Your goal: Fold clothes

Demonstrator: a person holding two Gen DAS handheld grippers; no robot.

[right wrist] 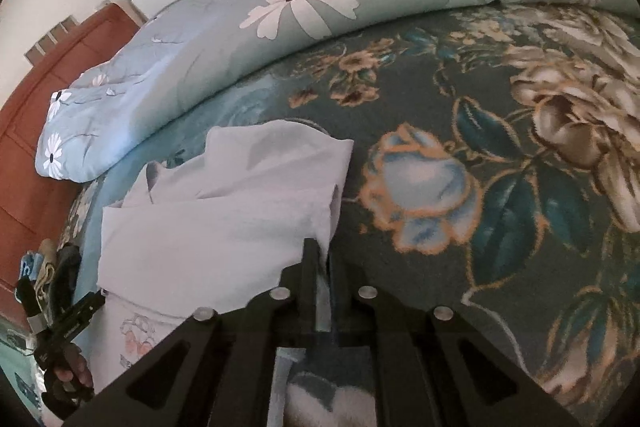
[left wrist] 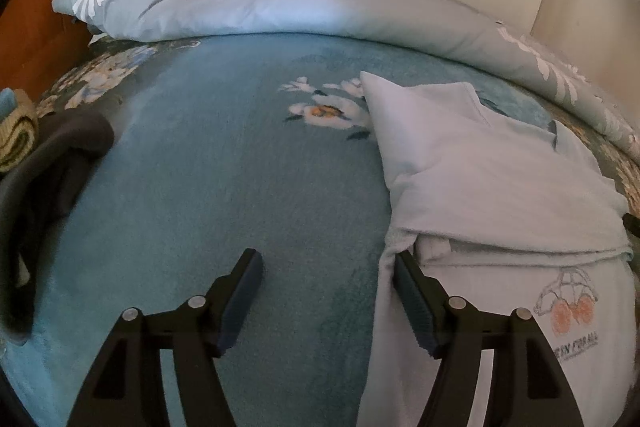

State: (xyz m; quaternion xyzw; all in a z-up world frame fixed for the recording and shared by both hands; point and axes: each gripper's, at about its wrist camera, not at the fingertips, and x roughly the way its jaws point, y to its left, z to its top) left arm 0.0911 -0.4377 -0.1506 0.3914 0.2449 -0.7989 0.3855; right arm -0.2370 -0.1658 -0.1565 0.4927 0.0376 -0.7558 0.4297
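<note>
My left gripper hangs open over the blue blanket, the white shirt's left edge touching its right finger. My right gripper is pinched on the shirt's right edge, so the fold runs across toward the left.

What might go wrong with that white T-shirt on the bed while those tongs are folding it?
The right tongs pinch only a thin edge of the white T-shirt, so it may slip free. The left tongs stand open at the shirt's side, holding nothing, so a pull could drag the whole shirt and undo the fold. The fuzzy blanket may snag the cloth.
</note>
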